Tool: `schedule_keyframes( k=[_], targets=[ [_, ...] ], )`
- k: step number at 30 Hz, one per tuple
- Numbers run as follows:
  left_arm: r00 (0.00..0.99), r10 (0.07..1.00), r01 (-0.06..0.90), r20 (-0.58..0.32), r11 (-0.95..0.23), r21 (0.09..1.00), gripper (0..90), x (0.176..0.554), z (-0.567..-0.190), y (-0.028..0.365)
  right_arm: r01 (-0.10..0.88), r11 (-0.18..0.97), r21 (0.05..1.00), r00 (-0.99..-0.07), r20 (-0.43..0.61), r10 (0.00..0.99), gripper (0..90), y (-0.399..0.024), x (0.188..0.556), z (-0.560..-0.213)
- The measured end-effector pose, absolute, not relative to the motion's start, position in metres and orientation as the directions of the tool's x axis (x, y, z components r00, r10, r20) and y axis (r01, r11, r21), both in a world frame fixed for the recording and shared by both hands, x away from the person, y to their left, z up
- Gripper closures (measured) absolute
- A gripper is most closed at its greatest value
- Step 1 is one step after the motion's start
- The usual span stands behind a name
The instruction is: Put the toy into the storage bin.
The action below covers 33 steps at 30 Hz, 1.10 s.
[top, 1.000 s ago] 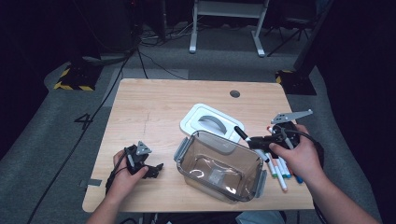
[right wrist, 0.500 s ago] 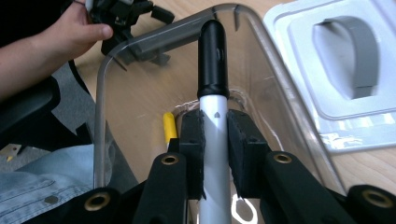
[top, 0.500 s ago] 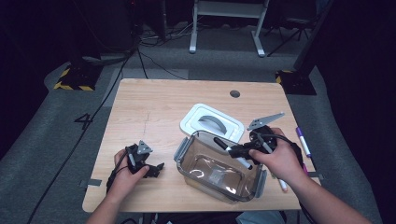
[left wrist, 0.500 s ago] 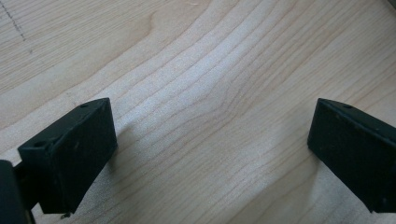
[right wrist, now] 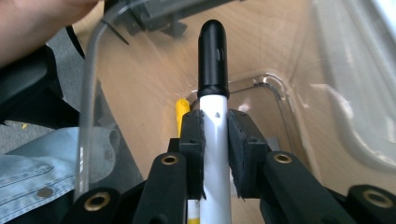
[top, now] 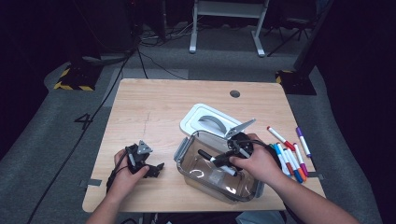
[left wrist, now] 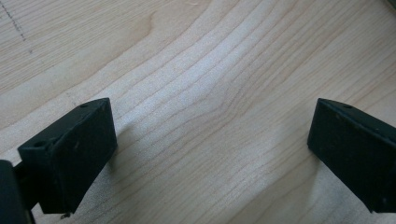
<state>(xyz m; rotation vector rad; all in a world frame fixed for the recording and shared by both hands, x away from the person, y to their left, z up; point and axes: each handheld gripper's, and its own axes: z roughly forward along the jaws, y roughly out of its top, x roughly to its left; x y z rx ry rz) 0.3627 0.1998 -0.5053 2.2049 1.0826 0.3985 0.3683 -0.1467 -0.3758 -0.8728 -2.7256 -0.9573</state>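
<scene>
Container (top: 219,175), clear and open, lay directly beneath the right claw (top: 223,158), which pinched a black-capped marker (right wrist: 214,93) over its hollow and would best tip it low before letting go, while the left claw (left wrist: 210,154) rested spread on the table (top: 154,107).

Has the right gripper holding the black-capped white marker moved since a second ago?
Yes. In the high view the right gripper with the black-capped white marker has shifted leftward, from beside the clear plastic container to over its inside.
</scene>
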Motion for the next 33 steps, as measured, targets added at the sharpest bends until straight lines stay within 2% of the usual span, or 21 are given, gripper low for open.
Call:
schedule_keyframes(
  k=[13,33],
  targets=[
    [0.614,0.789,0.595,-0.01,-0.454,0.664,1.8,0.363,-0.505,0.2,0.544,0.722,0.427,-0.839,0.302,0.453,77.0,-0.112,0.369,-0.413],
    [0.616,0.788,0.594,-0.013,-0.453,0.665,1.8,0.363,-0.505,0.2,0.506,0.811,0.293,-0.856,0.282,0.432,77.0,-0.096,0.358,-0.441]
  ],
)
